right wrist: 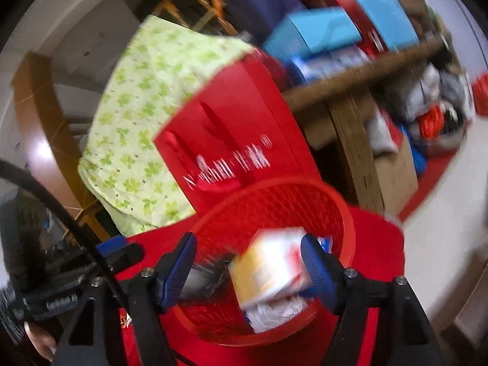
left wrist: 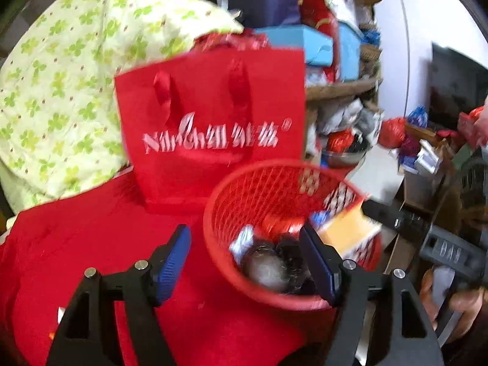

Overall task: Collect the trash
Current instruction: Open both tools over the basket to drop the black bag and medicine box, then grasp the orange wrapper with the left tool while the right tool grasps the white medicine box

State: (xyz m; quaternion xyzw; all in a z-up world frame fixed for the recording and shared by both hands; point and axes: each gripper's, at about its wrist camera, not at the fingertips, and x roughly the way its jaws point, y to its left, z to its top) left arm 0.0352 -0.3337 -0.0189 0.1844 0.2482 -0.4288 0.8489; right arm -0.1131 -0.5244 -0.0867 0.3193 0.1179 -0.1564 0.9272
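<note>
done: box (right wrist: 271, 262) dropping into your bin (left wrist: 213, 189) on other trash | left gripper (left wrist: 245, 259) and right gripper (right wrist: 248, 267) both apart, empty | left: can't tell what's still out there

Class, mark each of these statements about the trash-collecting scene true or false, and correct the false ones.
1. The mesh basket is blue. False: it is red.
2. A red bag with white lettering stands behind the basket. True.
3. The basket is empty. False: it holds trash, including a yellow-and-white carton.
4. The left gripper has its jaws open, with nothing clamped. True.
5. The cloth beside the bag is plain white. False: it has green clover prints.
</note>
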